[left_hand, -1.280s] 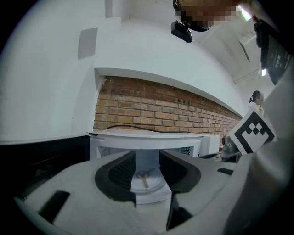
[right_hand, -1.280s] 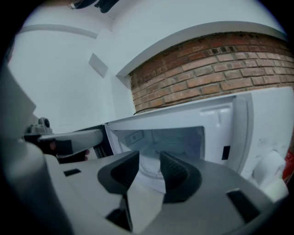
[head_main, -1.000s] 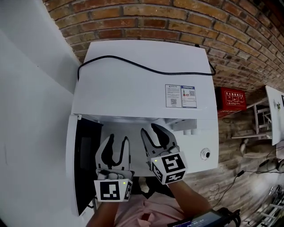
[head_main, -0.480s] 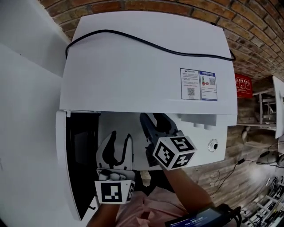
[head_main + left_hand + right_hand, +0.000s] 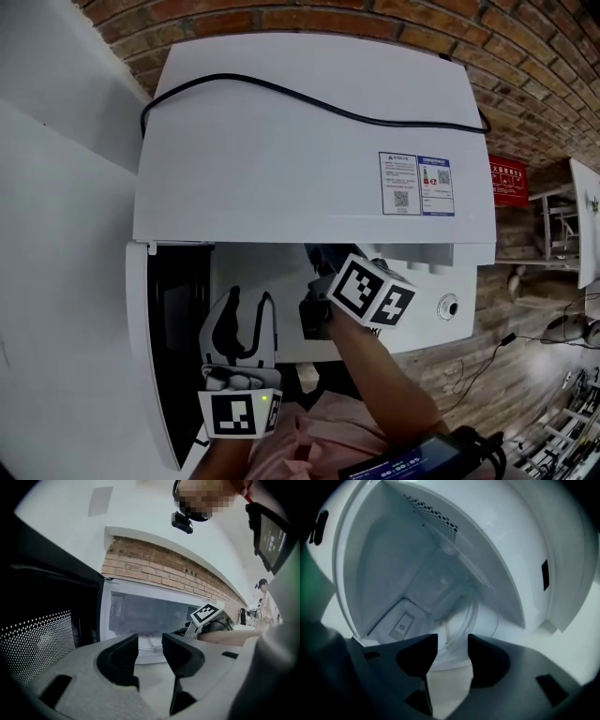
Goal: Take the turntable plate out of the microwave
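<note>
While microwave stands with door swung open, I'm on reach-in step. My right gripper at cavity mouth, fingers just been opening, now spread, nothing between them. Glass turntable plate lies on cavity floor just beyond, untouched. My left gripper hovers outside, fingers released, empty. Next, I judge: push deeper, straddle plate rim, clench, lift, draw out level.

Wooden floor shows right of the microwave. A red box stands on it, farther right.
</note>
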The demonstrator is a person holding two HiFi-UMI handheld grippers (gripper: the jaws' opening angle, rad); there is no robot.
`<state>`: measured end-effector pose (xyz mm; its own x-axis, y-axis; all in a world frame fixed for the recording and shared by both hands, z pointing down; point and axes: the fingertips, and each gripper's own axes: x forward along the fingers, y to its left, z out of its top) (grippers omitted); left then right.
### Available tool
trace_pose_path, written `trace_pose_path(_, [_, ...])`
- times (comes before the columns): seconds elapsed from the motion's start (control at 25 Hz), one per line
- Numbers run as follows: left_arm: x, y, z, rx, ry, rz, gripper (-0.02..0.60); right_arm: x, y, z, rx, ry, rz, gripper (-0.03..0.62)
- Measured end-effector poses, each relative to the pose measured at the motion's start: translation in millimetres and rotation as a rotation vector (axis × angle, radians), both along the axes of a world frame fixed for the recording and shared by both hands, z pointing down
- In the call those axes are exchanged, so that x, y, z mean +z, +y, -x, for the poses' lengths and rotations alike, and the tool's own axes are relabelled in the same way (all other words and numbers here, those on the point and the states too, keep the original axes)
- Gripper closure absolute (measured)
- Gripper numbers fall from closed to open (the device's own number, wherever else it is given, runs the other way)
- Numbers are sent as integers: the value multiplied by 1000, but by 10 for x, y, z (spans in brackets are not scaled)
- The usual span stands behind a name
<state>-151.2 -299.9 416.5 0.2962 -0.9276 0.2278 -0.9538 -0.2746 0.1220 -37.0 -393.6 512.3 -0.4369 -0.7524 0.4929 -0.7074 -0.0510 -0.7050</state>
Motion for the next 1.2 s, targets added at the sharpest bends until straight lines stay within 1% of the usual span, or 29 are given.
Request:
trace_pose_path(0.12, [-19, 7, 7, 4, 6, -2, 416, 11, -64, -6, 31, 1, 9, 395])
trace_pose_path(0.24, [-29, 11, -15, 16, 13, -2, 416, 37, -102, -52, 72, 18, 16, 440])
trace_pose_path(0.32, [-31, 14, -40, 25, 22, -3, 416, 58, -106, -77, 91, 37, 22, 452])
trace_pose_path(0.36, [-30, 15, -52, 30, 27, -3, 416, 73, -105, -94, 98, 48, 26, 473])
trace_pose_path(0.4, [-29, 16, -60, 34, 32, -3, 416, 87, -104, -109, 101, 56, 27, 510])
trace_pose_path(0.52, [-36, 12, -54, 39, 39, -2, 416, 92, -99, -124, 97, 38, 20, 526])
trace_pose_path(0.72, [-76, -17, -8, 35, 38, -15, 416, 95, -19, -164, 133, -19, 11, 548])
trace_pose_path(0.84, [-85, -15, 8, 30, 36, -18, 416, 77, 83, -178, 133, -8, 0, 570])
trace_pose_path(0.88, [-82, -9, 8, 30, 35, -16, 416, 53, 115, -168, 126, -3, -11, 591])
trace_pose_path(0.92, [-78, -2, 7, 29, 35, -15, 416, 35, 144, -146, 117, -11, -15, 591])
trace_pose_path(1.04, [-73, 24, 2, 25, 36, -12, 416, 44, 215, -70, 112, -96, 2, 589])
trace_pose_path(1.12, [-84, 45, 3, 23, 35, -14, 416, 69, 229, -87, 125, -120, 7, 582])
trace_pose_path(1.2, [-94, 65, 13, 22, 32, -15, 416, 66, 192, -142, 140, -104, -3, 490])
